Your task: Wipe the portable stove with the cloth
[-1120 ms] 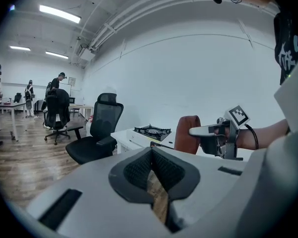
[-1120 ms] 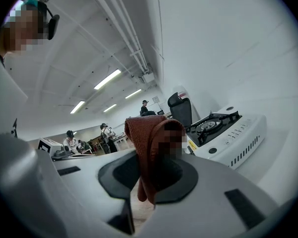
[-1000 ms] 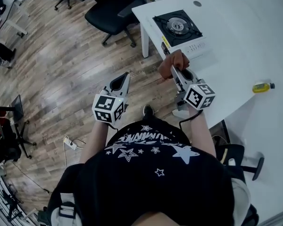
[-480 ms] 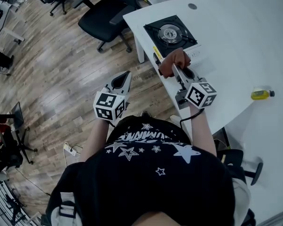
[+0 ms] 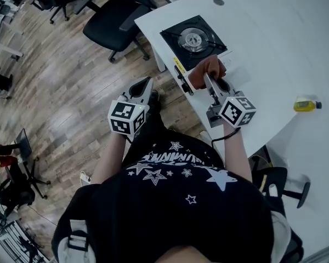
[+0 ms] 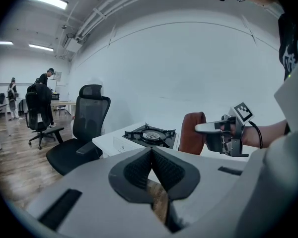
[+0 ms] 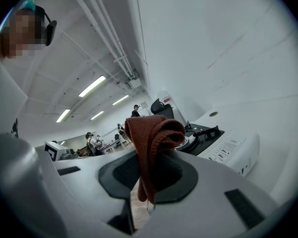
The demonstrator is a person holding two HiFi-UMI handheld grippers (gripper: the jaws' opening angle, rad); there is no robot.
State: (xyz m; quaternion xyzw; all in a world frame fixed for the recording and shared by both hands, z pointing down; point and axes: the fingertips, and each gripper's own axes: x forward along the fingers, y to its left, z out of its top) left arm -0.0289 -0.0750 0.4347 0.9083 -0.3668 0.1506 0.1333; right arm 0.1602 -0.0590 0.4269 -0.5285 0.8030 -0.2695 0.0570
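Observation:
The portable stove (image 5: 193, 39) with its black top and round burner sits on the near corner of the white table (image 5: 274, 43); it also shows as the stove (image 6: 150, 135) and stove (image 7: 204, 135). My right gripper (image 5: 208, 76) is shut on a rust-brown cloth (image 5: 206, 70), held just short of the stove's front panel. The cloth (image 7: 151, 143) hangs folded between the jaws. My left gripper (image 5: 143, 86) is shut and empty, over the wooden floor to the left of the table.
A yellow bottle (image 5: 305, 103) lies on the table at the right. A black office chair (image 5: 112, 18) stands by the table's left corner, chair (image 6: 79, 133). People stand far off in the room (image 6: 42, 90). A second chair base (image 5: 288, 188) sits under the table's right side.
The view has shifted so the table and stove sit nearer. My right gripper with the cloth has come closer to the stove's front. The left gripper stays shut.

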